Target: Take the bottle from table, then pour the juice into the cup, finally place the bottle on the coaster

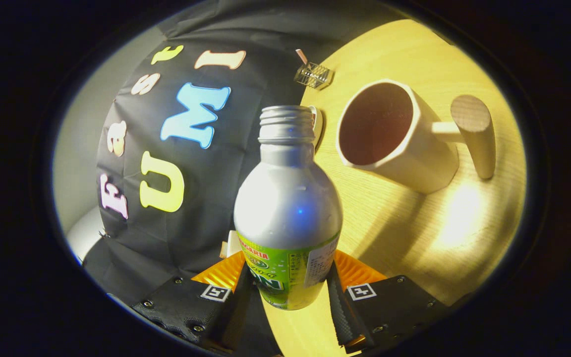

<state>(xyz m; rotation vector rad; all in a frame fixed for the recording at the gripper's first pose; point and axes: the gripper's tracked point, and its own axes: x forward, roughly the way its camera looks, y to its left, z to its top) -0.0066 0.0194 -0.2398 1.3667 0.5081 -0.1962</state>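
1. Gripper (pixel 289 290) is clenched on the bottle (pixel 288 208): its 2 fingers (pixel 238 302) press the labelled lower body from either side.
2. Bottle is silver above, with a green label at the base, and its threaded neck is uncapped. It is lifted off the table (pixel 414 233) and the whole view is rolled, so the tabletop stands steeply behind it.
3. Cup (pixel 392 134) is pale with a dark inside and sits on the table beyond the fingers, near the bottle's neck but apart from it. Its mouth faces the bottle.
4. Handle (pixel 474 131) is a round wooden peg on a short stem, on the side of the cup away from the bottle.
5. Small clear object (pixel 313 74) lies near the table's far edge, beyond the cup, close to the black cloth wall (pixel 186 208).
6. Thin pale disc (pixel 317 124) shows just behind the bottle's neck, mostly hidden; it cannot be identified.
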